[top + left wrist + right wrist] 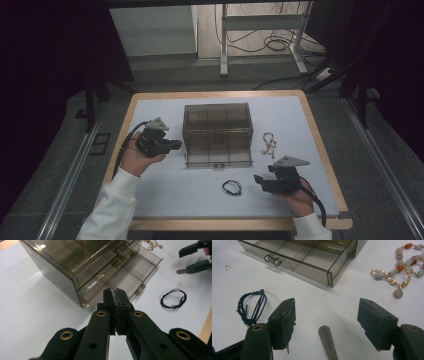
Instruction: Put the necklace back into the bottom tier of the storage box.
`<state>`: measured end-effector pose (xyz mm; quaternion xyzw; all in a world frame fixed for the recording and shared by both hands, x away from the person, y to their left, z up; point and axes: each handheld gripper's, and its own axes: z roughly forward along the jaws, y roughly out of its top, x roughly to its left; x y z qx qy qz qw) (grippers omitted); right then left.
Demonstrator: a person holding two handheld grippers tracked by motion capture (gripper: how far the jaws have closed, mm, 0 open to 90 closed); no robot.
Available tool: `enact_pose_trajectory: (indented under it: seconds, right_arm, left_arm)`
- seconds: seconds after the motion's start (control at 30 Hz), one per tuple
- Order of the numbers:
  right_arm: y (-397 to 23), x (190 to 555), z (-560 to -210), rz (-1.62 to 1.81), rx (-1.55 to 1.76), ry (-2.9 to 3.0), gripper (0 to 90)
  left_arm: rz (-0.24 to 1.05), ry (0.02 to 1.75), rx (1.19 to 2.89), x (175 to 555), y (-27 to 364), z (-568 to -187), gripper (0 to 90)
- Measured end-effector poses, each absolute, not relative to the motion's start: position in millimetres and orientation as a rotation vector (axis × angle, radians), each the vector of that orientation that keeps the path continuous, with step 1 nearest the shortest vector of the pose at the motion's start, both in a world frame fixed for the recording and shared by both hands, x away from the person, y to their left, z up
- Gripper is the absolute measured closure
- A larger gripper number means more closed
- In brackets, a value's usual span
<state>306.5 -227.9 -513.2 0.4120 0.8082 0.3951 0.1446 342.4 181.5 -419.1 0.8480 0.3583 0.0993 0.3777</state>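
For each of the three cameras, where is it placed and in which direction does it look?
High view: above the person's side, looking forward and down at the table; forearms, both hands, both claws show.
Left gripper view: on the left claw, jaws shut, facing the smoky drawer box.
Right gripper view: on the right claw, jaws open, facing the pulled-out drawer and bead bracelet.
Shared: all three show the black cord bracelet.

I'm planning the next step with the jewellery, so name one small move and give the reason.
Probably ease the right gripper forward and left onto the black braided cord bracelet. Its jaws stand open and empty, the bracelet lies loose on the white table just ahead, and the bottom drawer of the smoky transparent plastic drawer box already stands pulled out.
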Motion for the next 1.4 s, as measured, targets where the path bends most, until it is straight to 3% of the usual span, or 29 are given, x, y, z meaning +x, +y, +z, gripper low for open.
enact_pose_trajectory:
  seconds: [0.6,1.4]
  right_arm:
    - [-229.2,307.5,-515.0,1.129,1.193,2.335,31.0]
    - [-229.2,308.0,-516.7,1.121,1.192,2.337,30.9]
  left_arm:
    - [0.229,0.912,2.185,363.4,159.9,-430.9,89.2]
    - [0.172,0.972,2.206,384.3,144.5,-477.1,89.0]
